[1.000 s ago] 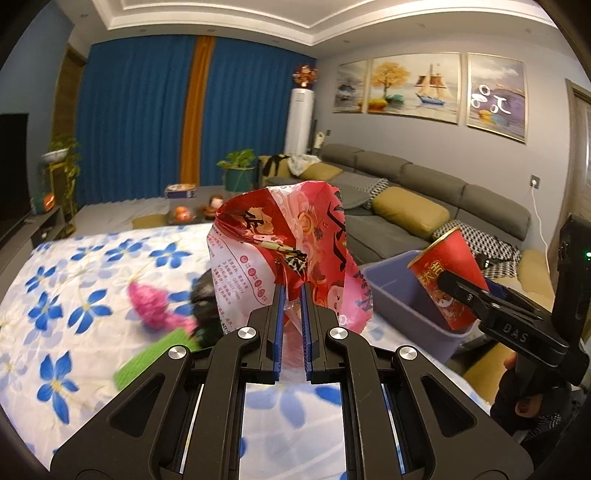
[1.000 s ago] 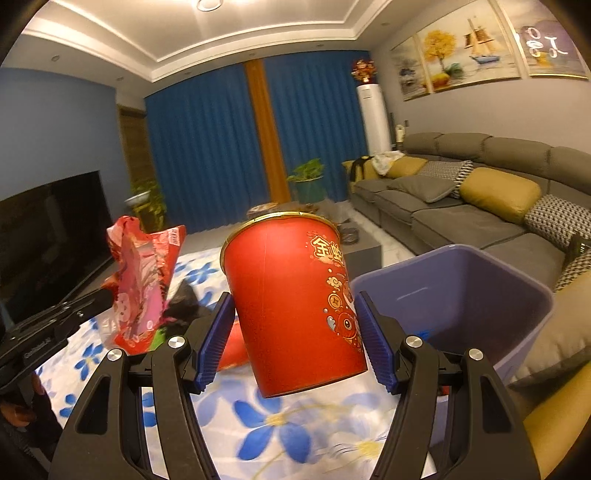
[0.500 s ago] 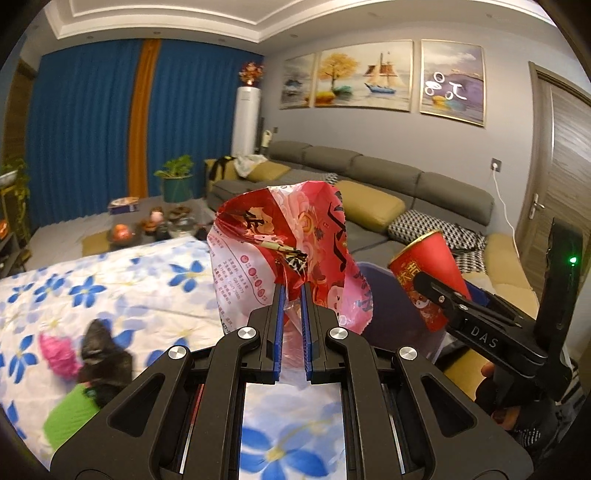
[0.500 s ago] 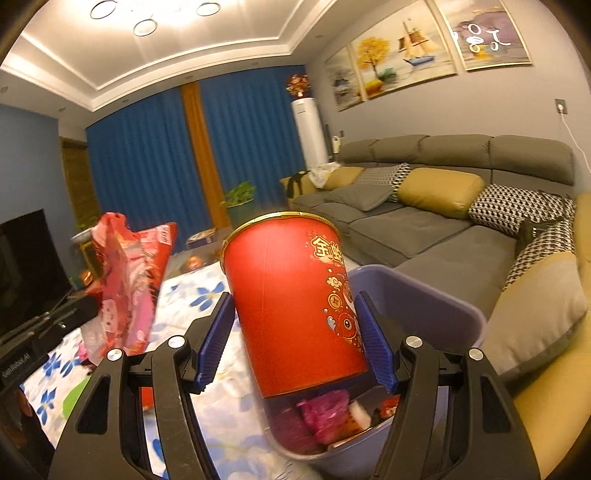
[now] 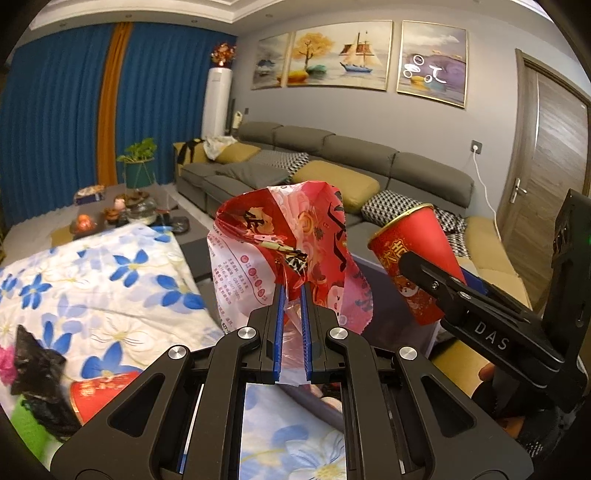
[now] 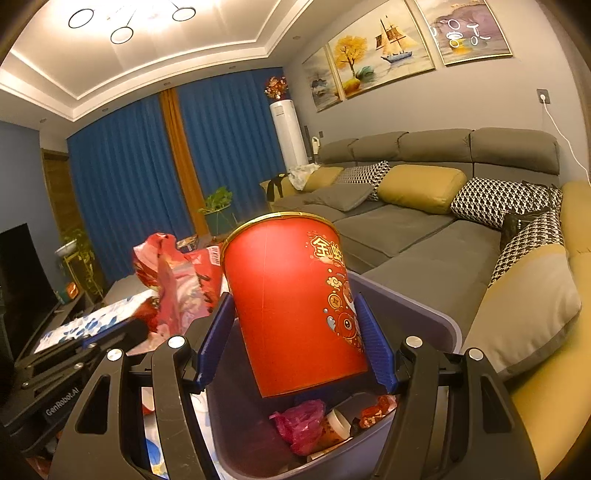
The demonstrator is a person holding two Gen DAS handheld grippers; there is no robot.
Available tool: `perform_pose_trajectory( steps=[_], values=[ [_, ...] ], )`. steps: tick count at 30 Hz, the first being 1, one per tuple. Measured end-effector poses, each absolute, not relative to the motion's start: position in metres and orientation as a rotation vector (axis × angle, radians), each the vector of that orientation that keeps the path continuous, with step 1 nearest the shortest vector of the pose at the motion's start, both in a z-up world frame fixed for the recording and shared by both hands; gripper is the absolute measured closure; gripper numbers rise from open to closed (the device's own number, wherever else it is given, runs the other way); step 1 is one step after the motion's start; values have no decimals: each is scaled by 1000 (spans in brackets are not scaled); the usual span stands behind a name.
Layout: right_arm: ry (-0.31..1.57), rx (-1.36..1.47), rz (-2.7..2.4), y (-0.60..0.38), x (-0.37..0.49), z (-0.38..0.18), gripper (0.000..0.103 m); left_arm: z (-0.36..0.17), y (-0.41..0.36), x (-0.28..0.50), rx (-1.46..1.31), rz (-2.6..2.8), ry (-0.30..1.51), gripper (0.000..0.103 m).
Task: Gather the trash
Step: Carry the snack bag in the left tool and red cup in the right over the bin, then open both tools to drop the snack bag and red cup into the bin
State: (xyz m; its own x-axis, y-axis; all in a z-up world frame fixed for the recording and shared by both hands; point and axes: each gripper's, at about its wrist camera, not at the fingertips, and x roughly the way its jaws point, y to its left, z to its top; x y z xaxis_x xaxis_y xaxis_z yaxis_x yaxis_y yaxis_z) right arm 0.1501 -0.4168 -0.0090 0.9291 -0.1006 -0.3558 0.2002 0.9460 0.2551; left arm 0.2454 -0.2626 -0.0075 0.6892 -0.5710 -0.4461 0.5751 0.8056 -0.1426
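**Living room under warm ceiling light**

Blue curtains (image 5: 59,110) with an orange centre strip (image 5: 110,99) fill the left of the frame. A white standing air conditioner (image 5: 216,101) sits in the corner, upper centre. Three paintings (image 5: 356,55) hang on the grey wall above a long grey sofa (image 5: 332,155) with mustard cushions (image 6: 421,186). A wooden door (image 5: 554,177) stands at right. Ring lights (image 6: 122,33) glow upper left.

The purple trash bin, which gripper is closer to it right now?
Right. The right gripper holds the red cup directly above the bin; the left gripper holds the wrapper beside it.
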Motion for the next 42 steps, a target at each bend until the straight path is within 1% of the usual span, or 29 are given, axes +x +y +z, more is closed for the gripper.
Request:
perform_pose_trajectory(
  steps=[15, 38, 40, 41, 42],
  values=[
    [350, 304, -174, -421, 158, -9, 37, -27, -289, 263, -2, -700, 548, 95],
    [373, 339, -180, -421, 167, -13, 36, -49, -298, 274, -15, -749, 602, 94],
    [375, 348, -182, -422, 168, -13, 35, -50, -298, 275, -13, -754, 604, 90],
    [375, 351, -184, -422, 168, -14, 32, -51, -297, 276, -15, -752, 612, 81],
    [371, 365, -192, -425, 167, -14, 30, -52, -295, 277, -18, -747, 619, 65]
  ],
)
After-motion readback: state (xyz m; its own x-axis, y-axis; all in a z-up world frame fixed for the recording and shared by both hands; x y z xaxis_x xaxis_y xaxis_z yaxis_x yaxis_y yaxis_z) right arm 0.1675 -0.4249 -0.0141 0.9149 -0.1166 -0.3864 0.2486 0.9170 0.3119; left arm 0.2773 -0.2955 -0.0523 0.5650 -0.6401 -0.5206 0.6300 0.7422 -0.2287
